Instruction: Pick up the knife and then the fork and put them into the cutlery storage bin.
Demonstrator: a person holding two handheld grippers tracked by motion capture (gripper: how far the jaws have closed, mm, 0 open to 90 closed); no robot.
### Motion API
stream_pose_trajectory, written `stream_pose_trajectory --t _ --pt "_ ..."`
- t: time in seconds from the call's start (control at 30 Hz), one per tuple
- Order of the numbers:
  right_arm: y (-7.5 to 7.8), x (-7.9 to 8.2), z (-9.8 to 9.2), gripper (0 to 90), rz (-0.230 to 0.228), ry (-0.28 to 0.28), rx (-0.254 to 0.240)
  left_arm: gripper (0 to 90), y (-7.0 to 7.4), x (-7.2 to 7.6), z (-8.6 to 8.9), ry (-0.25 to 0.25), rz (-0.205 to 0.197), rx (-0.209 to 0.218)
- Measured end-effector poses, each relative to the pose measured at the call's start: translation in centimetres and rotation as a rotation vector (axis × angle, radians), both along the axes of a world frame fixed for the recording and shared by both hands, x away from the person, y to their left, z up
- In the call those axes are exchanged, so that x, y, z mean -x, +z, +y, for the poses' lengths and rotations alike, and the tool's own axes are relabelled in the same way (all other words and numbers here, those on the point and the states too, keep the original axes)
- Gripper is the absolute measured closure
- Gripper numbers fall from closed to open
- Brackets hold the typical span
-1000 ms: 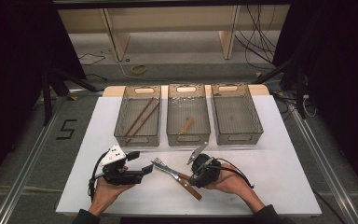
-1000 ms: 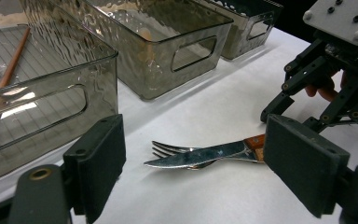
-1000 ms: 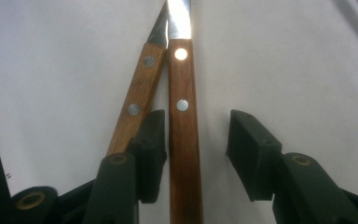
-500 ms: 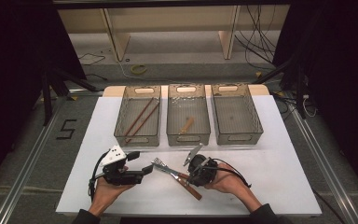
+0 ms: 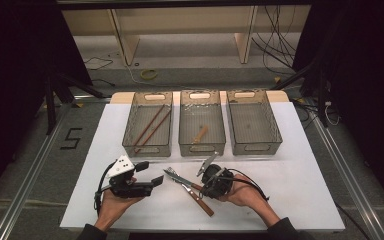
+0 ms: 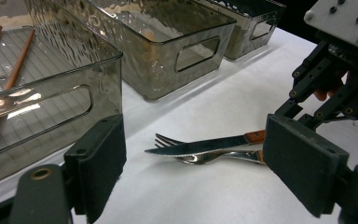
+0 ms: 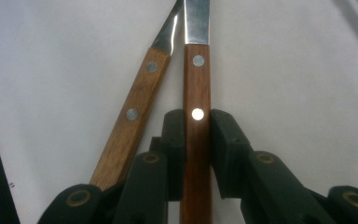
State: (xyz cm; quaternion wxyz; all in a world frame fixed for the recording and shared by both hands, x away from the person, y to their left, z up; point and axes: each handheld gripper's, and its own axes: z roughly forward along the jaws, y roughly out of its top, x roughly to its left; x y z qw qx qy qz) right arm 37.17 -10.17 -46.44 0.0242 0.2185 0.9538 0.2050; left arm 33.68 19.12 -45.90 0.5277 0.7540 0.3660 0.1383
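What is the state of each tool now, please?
Left tool: open, holding nothing.
Right tool: jaws have just been closing; now shut on the knife handle, beside the fork handle.

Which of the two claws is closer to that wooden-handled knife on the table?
The right one. The right claw has just been closing and now has its jaws on both sides of the knife handle, pressing it. The left claw hangs open to the left of the blade tip, apart from it.

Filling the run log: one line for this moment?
right gripper: jaws just closing, shut on knife handle | fork: beside knife | left gripper: open, empty
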Motion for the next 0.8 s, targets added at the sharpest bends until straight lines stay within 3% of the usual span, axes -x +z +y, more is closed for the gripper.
stream_pose_trajectory --t 0.27,0.47,0.8 --pt "1.3 -0.4 -1.3 77.0 0.008 -0.033 -0.089 20.8 0.0 0.0 0.1 0.008 0.000 0.009" --pt "3.0 -0.8 -2.6 76.9 -0.032 -0.070 -0.149 20.8 0.0 0.0 0.1 0.004 -0.004 0.009" --pt "4.5 -1.5 -4.2 76.9 -0.069 -0.120 -0.193 20.8 0.0 0.0 0.2 0.008 -0.007 0.008"
